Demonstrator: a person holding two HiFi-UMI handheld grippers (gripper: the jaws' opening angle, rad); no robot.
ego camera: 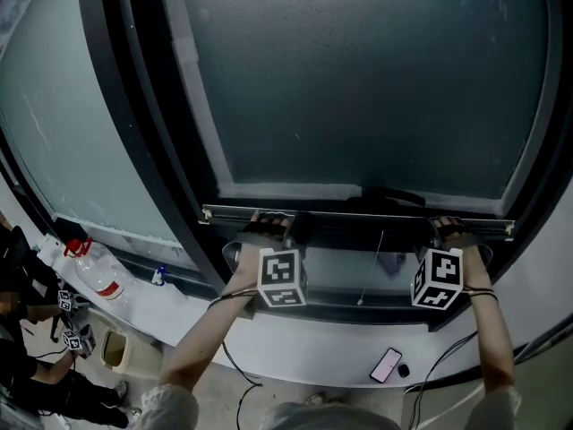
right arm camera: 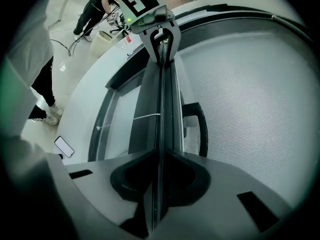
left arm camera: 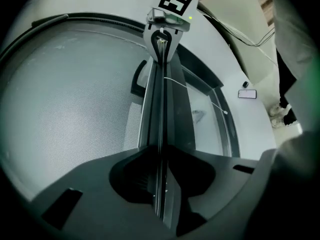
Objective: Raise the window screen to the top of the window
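The window screen's grey mesh (ego camera: 358,79) fills the window frame. Its dark bottom rail (ego camera: 358,215) lies level a short way above the sill. A black handle (ego camera: 389,193) sits mid-rail. My left gripper (ego camera: 269,226) is shut on the rail near its left end, and my right gripper (ego camera: 448,229) is shut on it near its right end. In the left gripper view the rail (left arm camera: 161,104) runs out from the closed jaws of the left gripper (left arm camera: 160,159) to the other gripper (left arm camera: 167,11). The right gripper view mirrors this: right gripper (right arm camera: 160,159), rail (right arm camera: 162,99), handle (right arm camera: 201,129).
A white pull cord (ego camera: 374,267) hangs below the rail in front of the open lower pane. A phone (ego camera: 387,364) and cables lie on the sill (ego camera: 295,348). A plastic bottle (ego camera: 94,274) stands at the sill's left. A person (ego camera: 36,365) stands lower left.
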